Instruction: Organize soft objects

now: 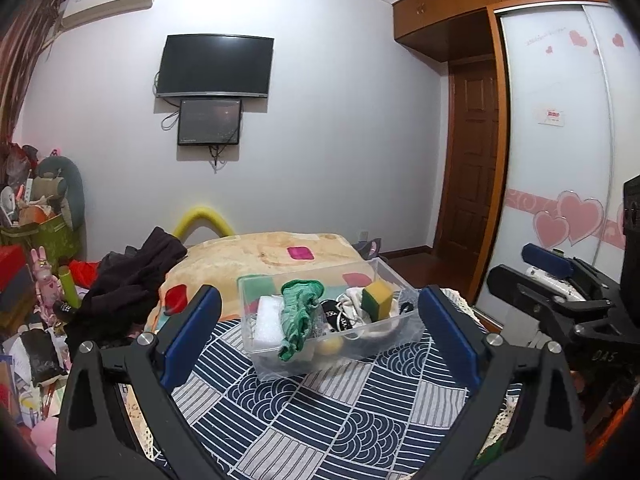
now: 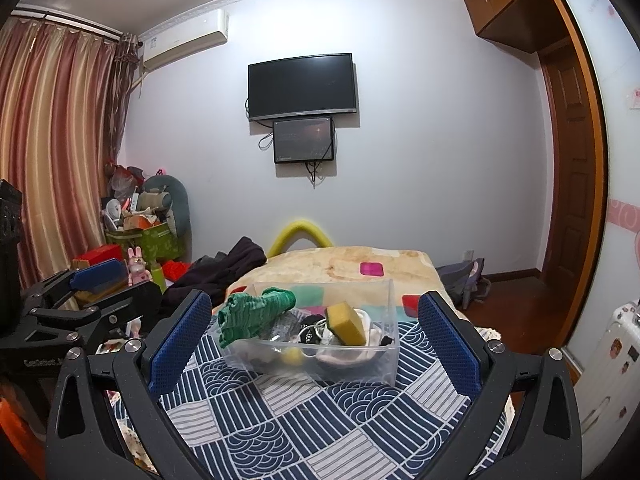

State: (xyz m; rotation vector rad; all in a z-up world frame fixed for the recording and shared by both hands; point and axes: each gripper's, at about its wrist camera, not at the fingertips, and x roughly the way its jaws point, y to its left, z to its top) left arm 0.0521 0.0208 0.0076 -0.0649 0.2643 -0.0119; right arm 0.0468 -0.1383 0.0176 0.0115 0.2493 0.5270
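A clear plastic bin (image 1: 372, 346) (image 2: 386, 360) stands on a blue and white patterned cloth (image 1: 320, 420) (image 2: 320, 420). In it lie a green knitted cloth (image 1: 298, 316) (image 2: 250, 314), a yellow and green sponge (image 1: 376, 298) (image 2: 347, 322), a white foam block (image 1: 269, 320), a yellow ball (image 1: 330, 345) and white fabric. My left gripper (image 1: 320, 332) is open and empty, just short of the bin. My right gripper (image 2: 314, 340) is open and empty, also just short of it.
A beige blanket (image 1: 260, 252) (image 2: 340, 262) covers the bed behind the bin. Dark clothes (image 1: 128, 280) (image 2: 224, 268) are heaped at its left. Boxes and toys (image 1: 36, 240) crowd the left floor. A sliding wardrobe (image 1: 560, 140) and a wooden door (image 1: 472, 160) stand to the right.
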